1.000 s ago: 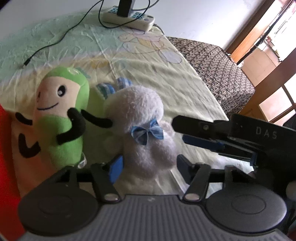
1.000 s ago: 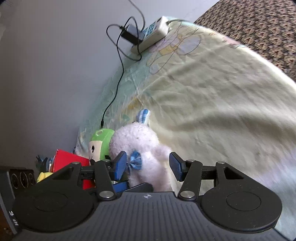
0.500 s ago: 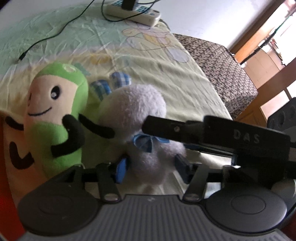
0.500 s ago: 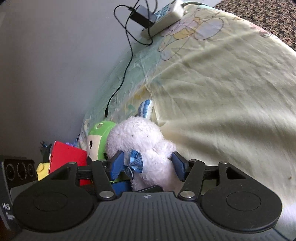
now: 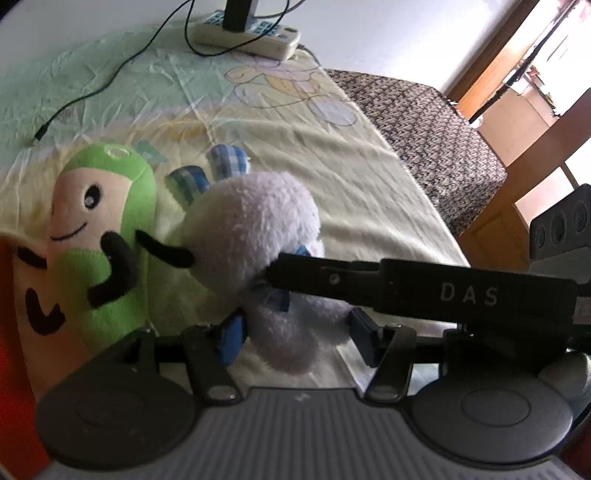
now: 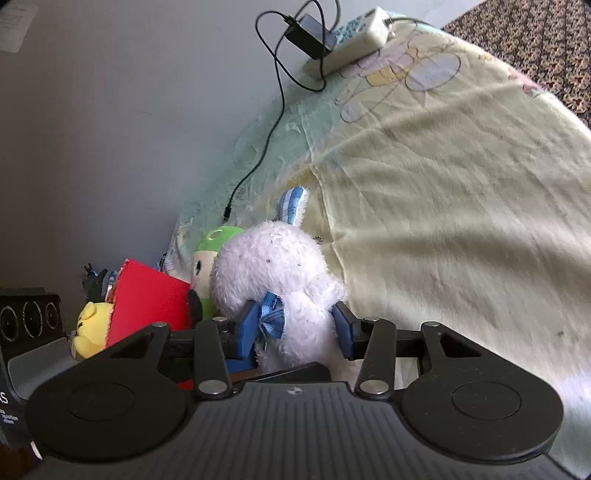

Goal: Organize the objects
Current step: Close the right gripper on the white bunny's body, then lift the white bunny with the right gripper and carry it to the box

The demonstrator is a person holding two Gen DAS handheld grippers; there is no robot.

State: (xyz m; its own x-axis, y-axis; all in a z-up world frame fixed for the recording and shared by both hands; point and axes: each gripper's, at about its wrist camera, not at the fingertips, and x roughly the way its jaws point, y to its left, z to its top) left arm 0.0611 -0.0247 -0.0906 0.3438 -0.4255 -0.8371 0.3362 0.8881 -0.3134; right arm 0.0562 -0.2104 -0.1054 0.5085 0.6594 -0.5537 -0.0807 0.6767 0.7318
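White plush rabbit (image 6: 280, 273) on bed sheet (image 6: 461, 192), green doll (image 5: 107, 221) at its nine o'clock. Right gripper (image 6: 293, 328) jaws closing on torso; left gripper (image 5: 295, 332) closing, not yet gripping. Best squeeze mid-body, below bow.

White plush rabbit (image 6: 280, 266) (tool (image 6: 295, 328) closing)

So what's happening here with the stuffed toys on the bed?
Someone is tidying soft toys with two handheld grippers. Both are closing around the white plush bunny, which sits on the yellow bedsheet. The right gripper has its pads against the bunny's body near the blue bow; the left gripper straddles its lower end. A green plush doll leans right beside the bunny. A power strip lies at the far end.
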